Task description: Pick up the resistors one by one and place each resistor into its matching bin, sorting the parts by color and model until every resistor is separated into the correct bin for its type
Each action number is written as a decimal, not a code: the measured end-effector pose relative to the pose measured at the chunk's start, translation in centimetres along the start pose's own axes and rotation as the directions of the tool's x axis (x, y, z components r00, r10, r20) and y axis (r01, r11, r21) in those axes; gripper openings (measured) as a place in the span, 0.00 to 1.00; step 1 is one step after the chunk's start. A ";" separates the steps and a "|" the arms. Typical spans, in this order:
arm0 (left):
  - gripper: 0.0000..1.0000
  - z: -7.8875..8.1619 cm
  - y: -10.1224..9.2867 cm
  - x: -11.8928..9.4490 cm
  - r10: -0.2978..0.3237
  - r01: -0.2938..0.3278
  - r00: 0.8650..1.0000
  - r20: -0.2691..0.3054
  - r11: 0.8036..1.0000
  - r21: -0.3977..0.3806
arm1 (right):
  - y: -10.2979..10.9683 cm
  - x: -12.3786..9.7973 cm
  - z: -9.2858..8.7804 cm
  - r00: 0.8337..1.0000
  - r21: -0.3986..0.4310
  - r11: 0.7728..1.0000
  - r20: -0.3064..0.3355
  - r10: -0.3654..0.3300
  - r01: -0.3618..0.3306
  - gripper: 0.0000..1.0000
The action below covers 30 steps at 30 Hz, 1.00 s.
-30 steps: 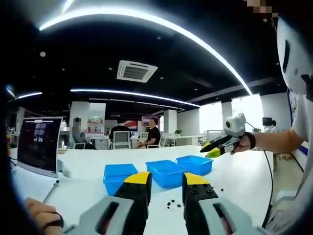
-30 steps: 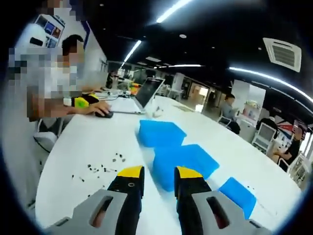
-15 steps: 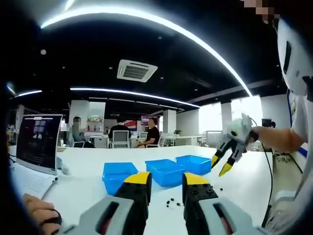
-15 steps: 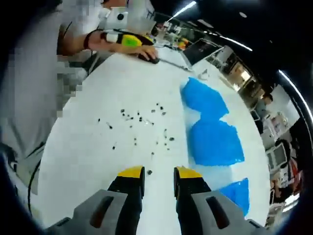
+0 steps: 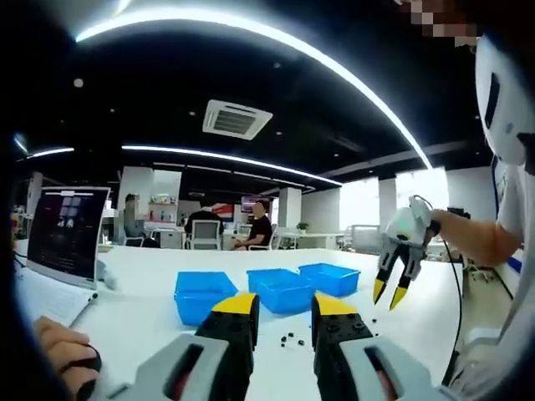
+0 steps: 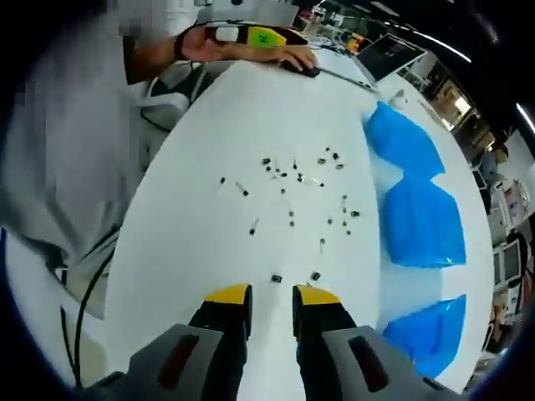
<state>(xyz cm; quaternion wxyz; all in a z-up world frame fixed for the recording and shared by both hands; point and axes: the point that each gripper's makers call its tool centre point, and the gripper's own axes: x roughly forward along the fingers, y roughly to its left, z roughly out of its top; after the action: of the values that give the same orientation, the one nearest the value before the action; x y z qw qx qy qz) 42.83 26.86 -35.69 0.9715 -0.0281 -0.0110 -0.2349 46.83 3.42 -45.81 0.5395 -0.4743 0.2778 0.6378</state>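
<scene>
1. Fingers of the left gripper [image 5: 282, 311], yellow-tipped and grey-bodied, spread with a clear gap and nothing between them; held low near the front edge of the white worktop [image 5: 142, 309], pointing toward the row of bins.
2. Fingers of the right gripper [image 6: 270, 296] likewise slightly parted and empty, aimed down at the worktop from above, just short of the nearest parts.
3. Small dark resistors [image 6: 294, 197] scattered loose across the middle of the worktop, with three blue plastic bins [image 6: 422, 224] in a row along the far edge.
4. Judged featherlight and stiff, with thin wire leads likely to bend; best pinched across the body, one at a time, gently, since such tiny parts may skid or flick away on the smooth surface.
5. Colour bands and model markings too small to read; bin interiors hard to make out from here; some parts lying close together, hard to tell apart.
</scene>
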 end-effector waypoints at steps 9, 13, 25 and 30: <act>0.27 0.4 0.5 -0.1 0.004 -0.004 1.000 0.011 1.000 0.004 | -0.6 1.5 0.1 0.994 -0.245 0.969 -0.107 0.004 -0.030 0.17; 0.27 0.4 0.6 -0.3 0.007 -0.007 1.000 0.007 1.000 0.007 | 0.5 2.3 1.1 0.986 -0.420 0.901 -0.157 0.047 -0.110 0.16; 0.27 0.5 1.1 -0.9 0.034 -0.034 0.999 0.018 0.999 0.004 | 0.1 2.9 0.4 0.947 -0.510 0.827 -0.310 0.079 -0.236 0.14; 0.27 0.4 1.3 -1.0 0.038 -0.038 0.999 0.004 0.999 0.004 | 0.6 3.2 0.1 0.940 -0.505 0.819 -0.322 0.116 -0.274 0.07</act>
<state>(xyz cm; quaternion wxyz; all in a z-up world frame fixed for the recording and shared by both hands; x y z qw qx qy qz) 42.56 28.46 -35.44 0.9759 -0.0270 -0.0129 -0.2163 46.28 4.70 -48.71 0.2702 -0.6603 0.2059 0.6698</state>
